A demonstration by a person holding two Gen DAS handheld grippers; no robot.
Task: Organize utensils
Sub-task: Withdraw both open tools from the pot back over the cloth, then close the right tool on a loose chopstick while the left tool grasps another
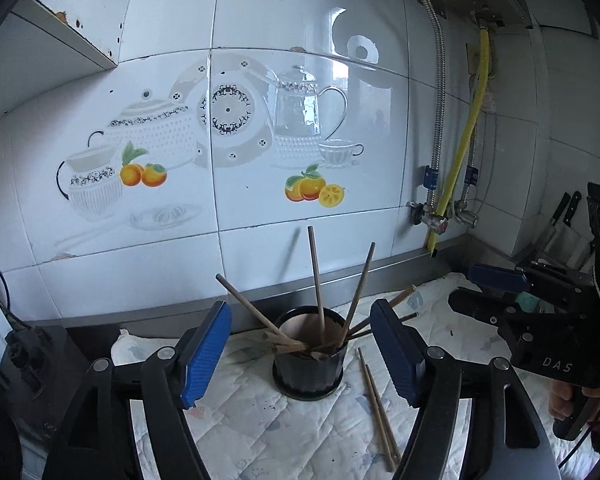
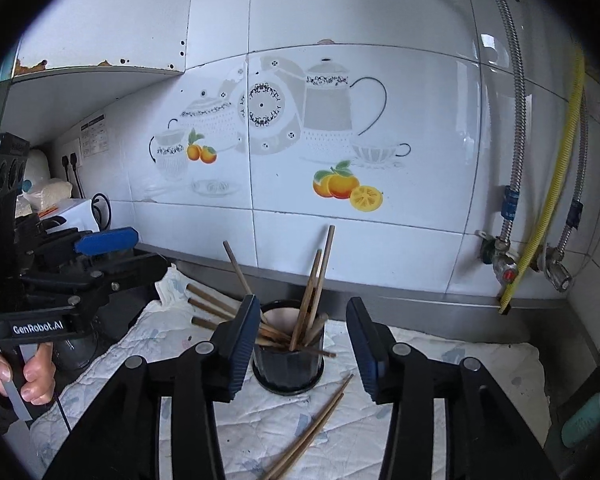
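Hovering wide open and empty, the left hand-held gripper (image 1: 300, 354) frames the dark cup (image 1: 309, 364) of leaning chopsticks (image 1: 318, 280); two loose chopsticks (image 1: 378, 404) lie on the cloth-covered surface (image 1: 260, 432), probably next for the equally open, empty right hand-held gripper (image 2: 304, 348).

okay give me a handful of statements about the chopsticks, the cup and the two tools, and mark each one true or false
1. Both the left tool and the right tool are open and hold nothing. True.
2. The dark cup lies tipped over on its side. False: it stands upright on the quilted cloth.
3. Every chopstick is already in the cup. False: a loose pair of chopsticks lies on the cloth beside it.
4. Several chopsticks in the cup lean at different angles. True.
5. A yellow hose runs down the tiled wall. True.
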